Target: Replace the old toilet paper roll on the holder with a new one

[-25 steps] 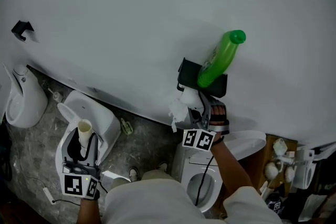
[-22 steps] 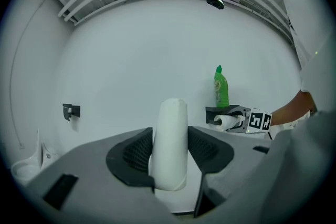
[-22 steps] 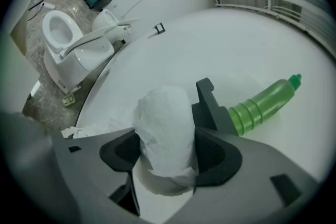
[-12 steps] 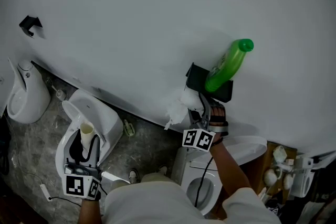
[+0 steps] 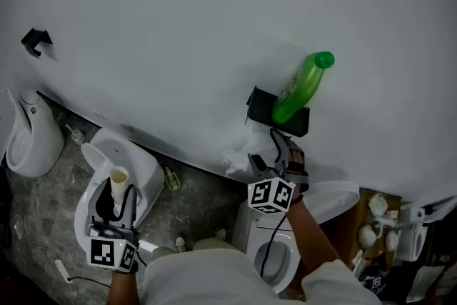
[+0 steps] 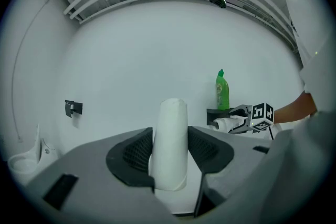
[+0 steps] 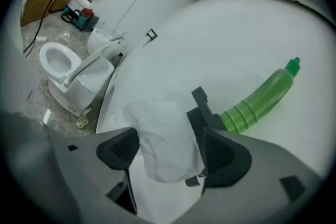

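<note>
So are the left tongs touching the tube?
Touching. The left gripper view shows the left tongs squeezing the tube from both sides.

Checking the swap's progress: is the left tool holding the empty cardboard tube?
Yes, the left tool is closed on the upright cardboard tube, its two pads pressing the sides.

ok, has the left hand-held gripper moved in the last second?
No. The left hand-held gripper keeps its spot over the toilet, shut on the cardboard tube.

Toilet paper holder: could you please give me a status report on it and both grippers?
Left gripper shut on empty tube. Right gripper open, jaws just opening, new roll between them at black holder. Green bottle stands atop holder, above the roll.
</note>
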`<state>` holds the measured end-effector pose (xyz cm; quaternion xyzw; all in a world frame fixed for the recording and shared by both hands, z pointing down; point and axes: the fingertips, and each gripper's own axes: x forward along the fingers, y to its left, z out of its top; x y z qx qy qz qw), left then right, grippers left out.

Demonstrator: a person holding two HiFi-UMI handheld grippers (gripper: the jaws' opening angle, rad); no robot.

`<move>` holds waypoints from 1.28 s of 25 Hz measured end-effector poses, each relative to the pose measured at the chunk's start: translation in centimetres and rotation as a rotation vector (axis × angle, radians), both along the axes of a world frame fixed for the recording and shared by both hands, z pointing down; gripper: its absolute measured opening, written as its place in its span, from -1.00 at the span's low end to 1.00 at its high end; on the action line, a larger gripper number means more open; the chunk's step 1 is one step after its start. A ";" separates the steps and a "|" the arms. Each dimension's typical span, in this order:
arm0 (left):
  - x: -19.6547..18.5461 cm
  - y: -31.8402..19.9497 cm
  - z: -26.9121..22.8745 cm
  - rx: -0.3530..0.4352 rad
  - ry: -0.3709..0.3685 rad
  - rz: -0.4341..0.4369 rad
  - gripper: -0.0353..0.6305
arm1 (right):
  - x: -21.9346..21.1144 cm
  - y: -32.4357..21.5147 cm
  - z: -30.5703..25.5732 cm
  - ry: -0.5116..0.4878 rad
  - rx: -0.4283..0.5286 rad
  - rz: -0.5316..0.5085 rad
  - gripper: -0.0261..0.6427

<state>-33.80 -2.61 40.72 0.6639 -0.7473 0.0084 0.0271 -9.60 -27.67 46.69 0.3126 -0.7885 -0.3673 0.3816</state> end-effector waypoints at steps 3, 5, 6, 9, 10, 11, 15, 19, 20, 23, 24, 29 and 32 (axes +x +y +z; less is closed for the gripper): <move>0.7 -0.8 0.0 0.009 0.005 0.038 -0.26 | 0.7 1.5 -0.5 -0.009 -0.014 0.003 0.13; 1.4 -1.4 0.0 0.011 0.003 0.065 -0.26 | 1.2 2.6 -0.4 -0.002 -0.035 -0.007 0.13; 1.7 -1.6 0.1 0.011 0.003 0.078 -0.26 | 1.4 3.2 -0.1 0.007 -0.052 -0.020 0.13; 2.3 -1.9 0.2 0.011 0.005 0.108 -0.26 | 1.9 4.8 0.9 0.039 -0.099 -0.044 0.14; 2.5 -2.0 0.3 0.009 0.006 0.116 -0.26 | 2.1 5.0 1.1 0.045 -0.102 -0.039 0.14; 2.7 -2.0 0.4 0.008 0.008 0.124 -0.26 | 2.5 5.2 1.2 0.047 -0.100 -0.029 0.14; 3.6 -2.2 0.7 0.003 0.004 0.157 -0.26 | 3.7 5.5 0.8 0.027 -0.084 0.015 0.14; 5.0 -2.7 0.5 0.004 -0.062 0.191 -0.26 | 4.1 6.5 0.7 -0.029 -0.102 0.056 0.14; 5.4 -2.9 0.4 0.007 -0.073 0.198 -0.26 | 4.2 6.8 0.8 -0.041 -0.108 0.064 0.14; 6.1 -3.5 -0.1 0.012 -0.099 0.221 -0.26 | 4.4 7.5 1.0 -0.064 -0.121 0.081 0.14; 6.4 -3.7 -0.2 0.013 -0.106 0.227 -0.26 | 4.5 7.6 0.9 -0.072 -0.122 0.086 0.14; 8.3 -5.1 -0.6 0.026 -0.120 0.281 -0.26 | 5.8 7.0 -0.5 -0.128 -0.103 0.121 0.14; 9.5 -6.3 -1.2 0.044 -0.120 0.312 -0.26 | 7.1 6.5 -1.5 -0.197 -0.085 0.151 0.13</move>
